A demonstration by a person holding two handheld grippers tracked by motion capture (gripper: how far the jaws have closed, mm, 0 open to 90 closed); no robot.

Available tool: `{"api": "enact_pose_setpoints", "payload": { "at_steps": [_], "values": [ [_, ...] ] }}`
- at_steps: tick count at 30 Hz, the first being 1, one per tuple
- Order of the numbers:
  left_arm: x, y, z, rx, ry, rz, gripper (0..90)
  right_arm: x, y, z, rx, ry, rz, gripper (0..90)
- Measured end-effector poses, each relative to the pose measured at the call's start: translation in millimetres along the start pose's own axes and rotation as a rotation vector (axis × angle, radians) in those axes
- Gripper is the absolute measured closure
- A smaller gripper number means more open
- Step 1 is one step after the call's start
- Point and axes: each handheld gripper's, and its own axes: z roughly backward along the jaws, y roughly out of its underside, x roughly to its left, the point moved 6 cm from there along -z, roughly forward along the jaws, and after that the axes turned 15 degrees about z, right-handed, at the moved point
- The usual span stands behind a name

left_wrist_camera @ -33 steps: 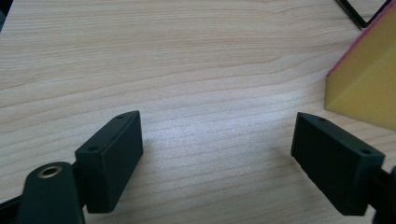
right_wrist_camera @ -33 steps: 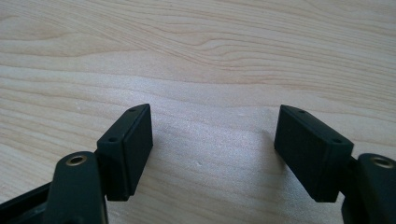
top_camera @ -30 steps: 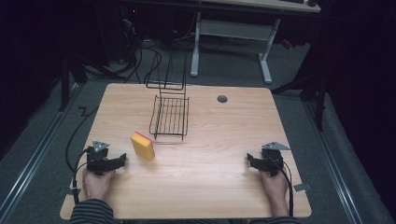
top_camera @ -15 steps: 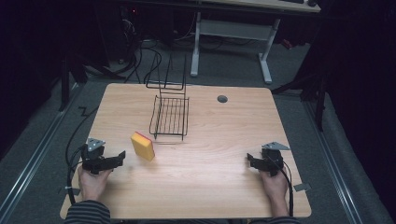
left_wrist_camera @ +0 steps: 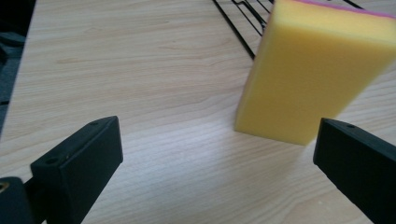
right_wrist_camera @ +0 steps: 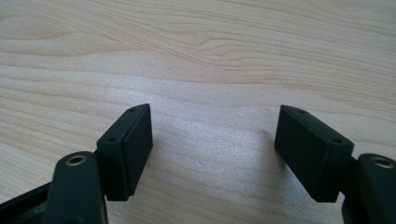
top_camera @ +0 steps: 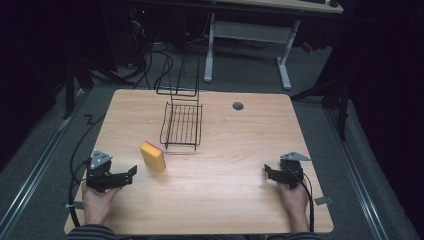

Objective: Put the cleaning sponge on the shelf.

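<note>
Left gripper (top_camera: 131, 172) shifted w/ jaws spread toward sponge (top_camera: 152, 156); right gripper (top_camera: 268, 173) idle, jaws apart. Likely grasp: centre sponge btwn jaws, avoid rack (top_camera: 182, 125).

Sponge (top_camera: 153, 156) on table (top_camera: 225, 200), just before-left of wire rack (top_camera: 182, 125).
</note>
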Motion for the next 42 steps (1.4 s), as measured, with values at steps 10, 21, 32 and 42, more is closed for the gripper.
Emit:
{"api": "enact_pose_setpoints", "payload": {
  "at_steps": [10, 21, 32, 42],
  "values": [
    [-22.2, 9.9, -0.7, 0.022, 0.056, -0.019, 3.4, 0.2, 0.1, 0.1, 0.001, -0.001, -0.001, 28.1],
    [-42.3, 13.3, -9.7, 0.049, 0.077, -0.025, 0.3, 0.2, 0.1, 0.1, 0.000, -0.001, -0.001, 28.1],
    [-58.7, 11.8, -24.0, 0.102, 0.094, -0.046, 0.2, 0.2, 0.1, 0.1, 0.000, -0.001, -0.001, 28.1],
    [-56.2, 3.2, -39.0, 0.111, 0.054, -0.059, 0.2, 0.2, 0.2, 0.2, 0.001, -0.003, 0.003, 27.9]
  ]
}}
